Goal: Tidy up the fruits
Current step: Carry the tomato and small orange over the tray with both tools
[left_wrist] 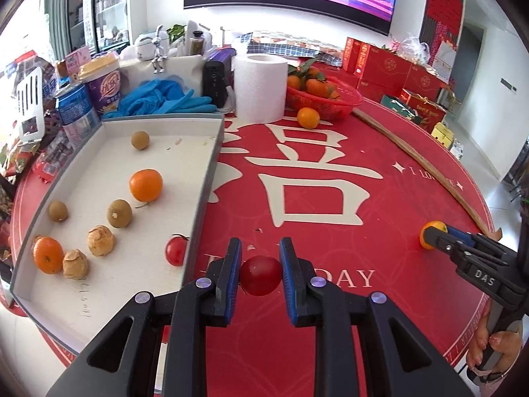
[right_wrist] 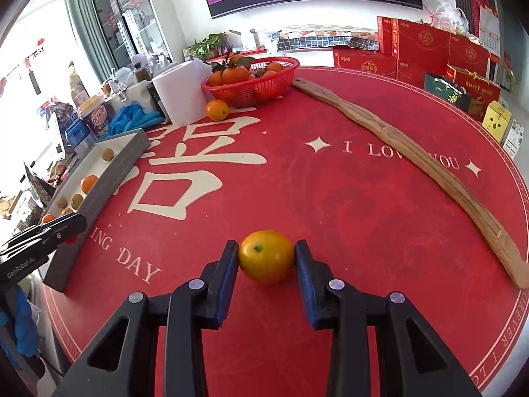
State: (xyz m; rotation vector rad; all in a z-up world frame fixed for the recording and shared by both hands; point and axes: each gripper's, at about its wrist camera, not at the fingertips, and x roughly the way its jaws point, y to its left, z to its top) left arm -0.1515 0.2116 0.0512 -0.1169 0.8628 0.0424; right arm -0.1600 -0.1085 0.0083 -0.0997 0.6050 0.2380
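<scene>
The tray [left_wrist: 99,304] on the left holds two oranges [left_wrist: 145,185], brown longans [left_wrist: 119,213] and one tomato [left_wrist: 176,250]. Just right of its wall, the left gripper [left_wrist: 260,258] is clenched on a second tomato [left_wrist: 260,275] — lifted above the red cloth [left_wrist: 380,198]. Farther right, the right gripper [right_wrist: 266,258] brackets an orange [right_wrist: 266,256] resting on the cloth — pads at both its sides.

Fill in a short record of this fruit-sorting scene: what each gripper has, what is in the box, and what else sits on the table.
left gripper: shut on small red cherry tomato
right gripper: shut on round orange citrus fruit
shallow grey-walled white box: oranges, brown longans, one tomato
red plastic basket: leafy oranges
</scene>
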